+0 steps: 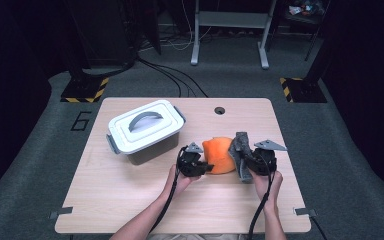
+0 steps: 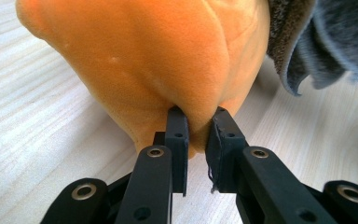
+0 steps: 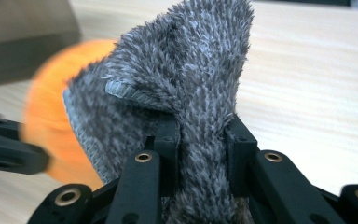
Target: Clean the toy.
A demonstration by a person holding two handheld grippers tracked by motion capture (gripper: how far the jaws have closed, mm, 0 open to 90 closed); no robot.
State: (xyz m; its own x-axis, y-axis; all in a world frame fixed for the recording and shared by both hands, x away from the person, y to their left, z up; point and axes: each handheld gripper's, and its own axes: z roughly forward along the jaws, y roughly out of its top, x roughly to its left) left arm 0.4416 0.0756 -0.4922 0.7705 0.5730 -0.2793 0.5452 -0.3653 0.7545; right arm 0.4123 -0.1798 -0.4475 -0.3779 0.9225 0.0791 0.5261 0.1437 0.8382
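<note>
An orange fleece cloth (image 1: 219, 154) is bunched up at the middle of the wooden table (image 1: 130, 200). My left gripper (image 1: 206, 167) is shut on a fold at its near edge; the left gripper view has the orange cloth (image 2: 158, 60) pinched between the jaws of that gripper (image 2: 197, 135). A grey fuzzy cloth (image 1: 241, 152) stands up just right of the orange one. My right gripper (image 1: 247, 162) is shut on it, and in the right gripper view the grey cloth (image 3: 186, 88) rises from between the jaws of this gripper (image 3: 200, 140), with the orange cloth (image 3: 46, 130) blurred behind.
A white lidded storage box (image 1: 145, 130) with a grey handle sits at the table's back left. A small round hole (image 1: 220, 110) is near the far edge. The person's forearms come in from the bottom. Bare tabletop lies in front and to the left.
</note>
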